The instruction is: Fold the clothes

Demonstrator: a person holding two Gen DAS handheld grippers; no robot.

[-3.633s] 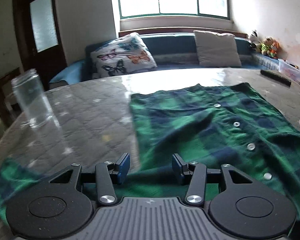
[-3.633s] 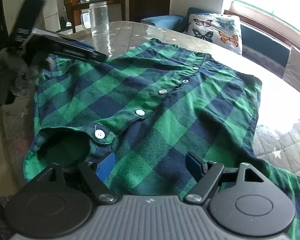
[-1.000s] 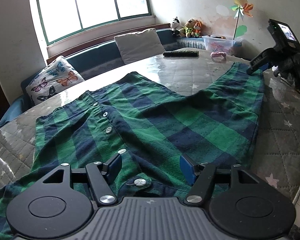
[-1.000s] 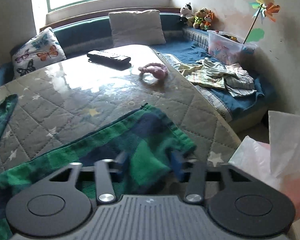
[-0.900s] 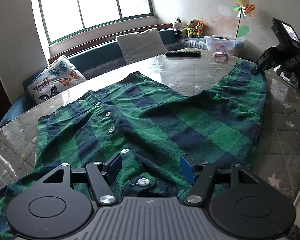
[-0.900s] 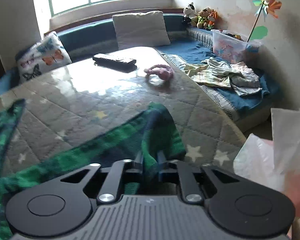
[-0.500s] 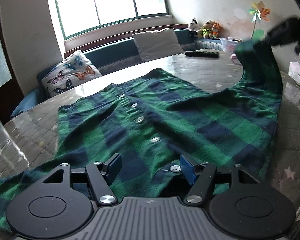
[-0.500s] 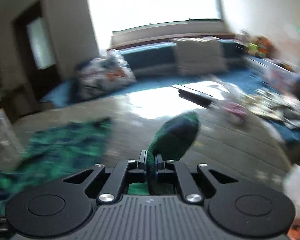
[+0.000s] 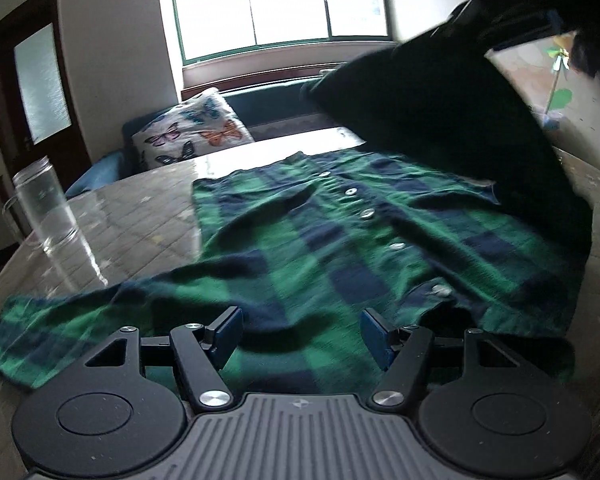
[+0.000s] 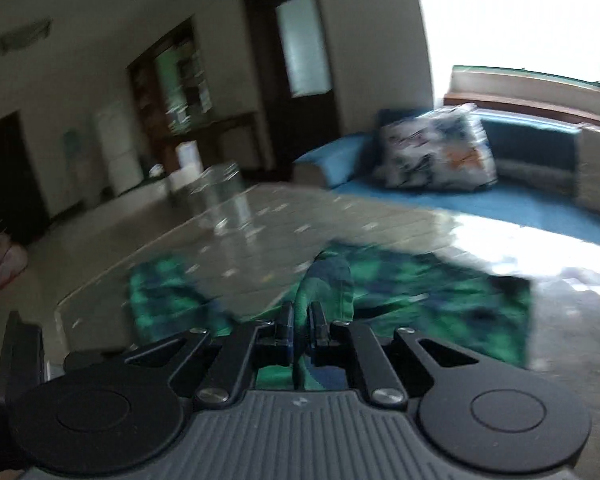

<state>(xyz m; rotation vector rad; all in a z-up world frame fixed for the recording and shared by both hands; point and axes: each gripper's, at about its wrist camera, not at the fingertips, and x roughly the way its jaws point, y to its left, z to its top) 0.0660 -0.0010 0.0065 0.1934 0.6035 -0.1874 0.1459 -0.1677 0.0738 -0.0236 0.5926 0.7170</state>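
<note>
A green and navy plaid shirt [image 9: 340, 240] lies buttons-up on the quilted table. Its right sleeve [image 9: 440, 112] hangs lifted in the air at the upper right of the left wrist view, a dark shape held up by the right gripper [image 9: 476, 12]. In the right wrist view my right gripper [image 10: 301, 328] is shut on that sleeve's cuff [image 10: 328, 280], above the blurred shirt [image 10: 420, 288]. My left gripper [image 9: 300, 330] hovers open over the shirt's collar end with cloth below the fingers, none pinched. The left sleeve [image 9: 60, 320] trails off to the left.
A clear glass mug [image 9: 46, 208] stands on the table left of the shirt and shows in the right wrist view as the glass mug [image 10: 216, 188]. A butterfly cushion [image 9: 192, 132] lies on the blue bench behind, under the window. The table's front left edge [image 10: 96, 280] is close.
My right gripper shut on the right sleeve's cuff, then lifted it and swung it leftward over the shirt. The left gripper slid along the shirt's near edge, staying open.
</note>
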